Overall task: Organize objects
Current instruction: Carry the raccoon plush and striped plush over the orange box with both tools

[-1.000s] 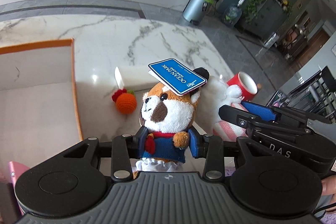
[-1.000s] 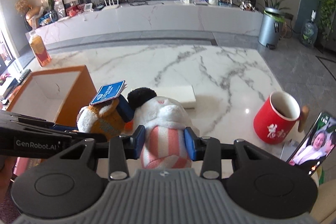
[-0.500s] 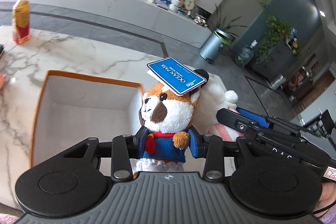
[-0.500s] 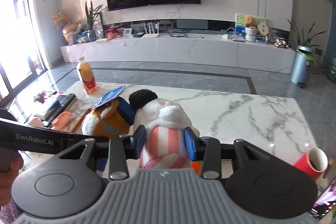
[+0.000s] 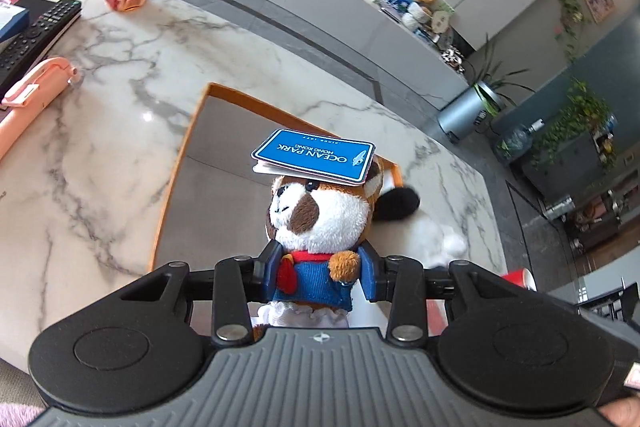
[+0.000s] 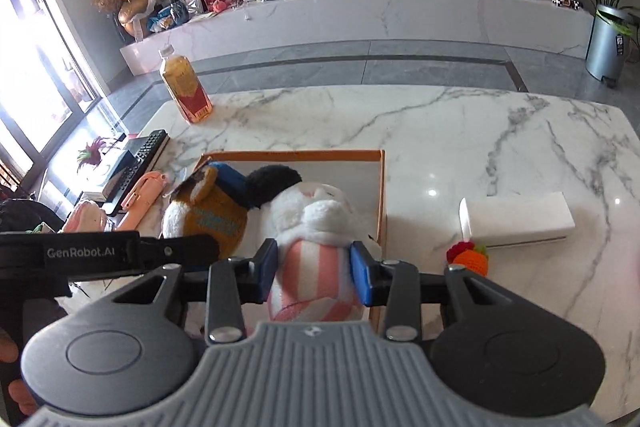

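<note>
My left gripper [image 5: 318,273] is shut on a brown-and-white plush animal [image 5: 318,223] in a blue outfit, with a blue Ocean Park tag [image 5: 314,157] on its head. It hangs above the orange-rimmed box [image 5: 188,139]. My right gripper [image 6: 314,269] is shut on a white plush with a pink-striped body [image 6: 316,227] and a black ear, also over the box [image 6: 380,187]. In the right wrist view the brown plush [image 6: 208,215] sits just left of the white one, with the left gripper's arm [image 6: 100,253] below it.
On the marble table [image 6: 440,131] stand a bottle of orange drink [image 6: 184,91], a remote control [image 5: 36,31], a pink device [image 5: 32,91], a white flat box [image 6: 520,219], a crocheted orange fruit [image 6: 470,259] and a red mug [image 5: 520,277].
Both grippers have carried their plush toys leftward across the table until both hang over the orange-rimmed box. The mug and crocheted fruit are left behind on the right. Neither grip has changed.
</note>
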